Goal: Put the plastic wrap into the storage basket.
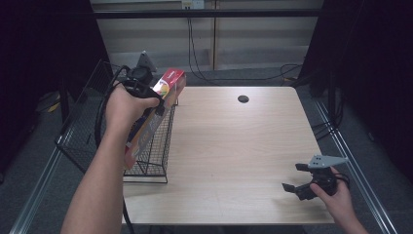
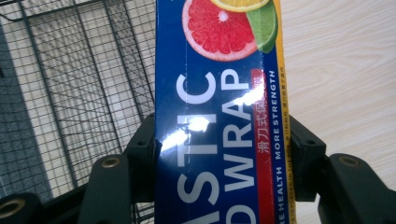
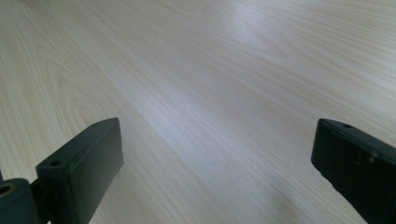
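Wire basket (image 1: 158,146) has the plastic-wrap box (image 2: 219,116) over it, clamped by left claw (image 2: 219,149); right claw (image 3: 215,158) gapes.

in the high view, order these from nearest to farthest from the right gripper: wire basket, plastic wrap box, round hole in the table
From the right gripper, at the table's near right corner:
1. Round hole, far side of the table, about mid-width.
2. Wire basket, left edge of the table; its near corner is close to a tie with the hole.
3. Plastic wrap box, held in the left gripper over the basket, far left.
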